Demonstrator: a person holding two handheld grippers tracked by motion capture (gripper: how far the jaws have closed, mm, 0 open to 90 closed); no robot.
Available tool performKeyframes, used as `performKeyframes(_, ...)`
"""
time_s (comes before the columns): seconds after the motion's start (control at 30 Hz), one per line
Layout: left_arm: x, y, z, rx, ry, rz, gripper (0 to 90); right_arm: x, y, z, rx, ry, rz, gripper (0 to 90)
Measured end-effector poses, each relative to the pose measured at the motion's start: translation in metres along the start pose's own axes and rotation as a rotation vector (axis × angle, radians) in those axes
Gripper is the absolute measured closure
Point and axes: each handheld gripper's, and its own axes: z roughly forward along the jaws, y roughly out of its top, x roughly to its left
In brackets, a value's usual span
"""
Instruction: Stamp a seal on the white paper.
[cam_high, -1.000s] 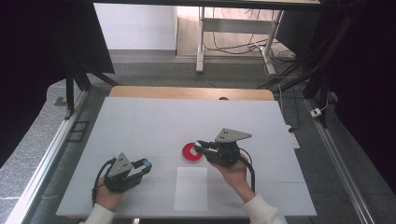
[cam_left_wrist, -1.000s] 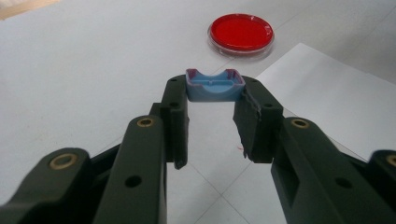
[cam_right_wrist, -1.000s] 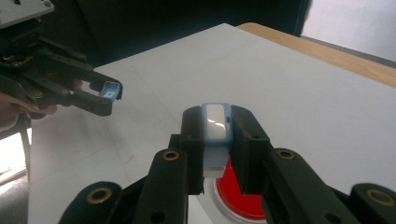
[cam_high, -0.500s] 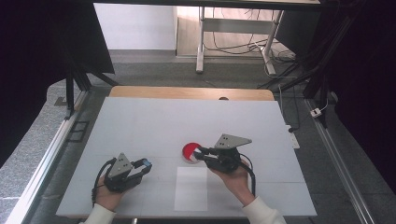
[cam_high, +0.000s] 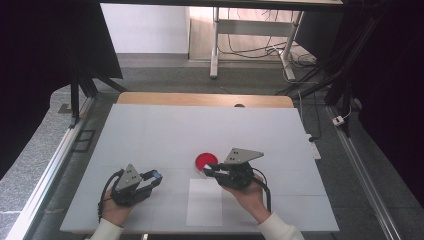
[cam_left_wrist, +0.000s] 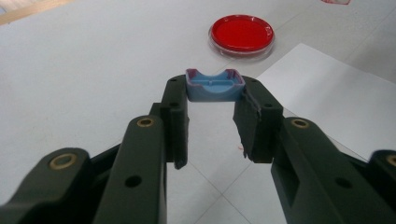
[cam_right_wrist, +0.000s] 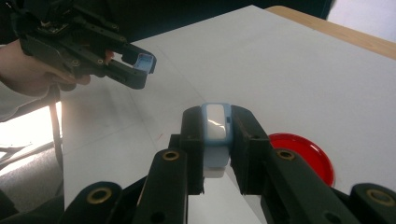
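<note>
Grippers are squeezing smooth blue plastic: left gripper (cam_left_wrist: 212, 109) a cap (cam_left_wrist: 215, 85), right gripper (cam_right_wrist: 218, 135) a block (cam_right_wrist: 215, 133), near a round red dish (cam_high: 206, 161) on the white table (cam_high: 165, 130).

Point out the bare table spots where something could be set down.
The far half of the white table beyond the round red dish is bare. It is crowded near the front: left gripper, white paper sheet, right gripper.

White table (cam_high: 150, 130): red round dish (cam_high: 205, 161), white paper sheet (cam_high: 204, 202) near front edge.
</note>
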Motion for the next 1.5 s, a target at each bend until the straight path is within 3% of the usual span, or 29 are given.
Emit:
performKeyframes(0.43, 0.001, -0.001, 0.001, 0.0, -0.008, -0.005, 65.4, 0.005, -0.008, 0.004, 0.044, 0.022, -0.004, 75.4)
performKeyframes(1.07, 0.0, 0.0, 0.004, 0.006, -0.016, -0.002, 65.4, 0.007, -0.014, 0.003, 0.066, 0.025, -0.006, 75.4)
performKeyframes(1.5, -0.001, -0.001, 0.003, 0.007, -0.014, -0.005, 65.4, 0.014, -0.021, 0.003, 0.11, 0.038, -0.031, 75.4)
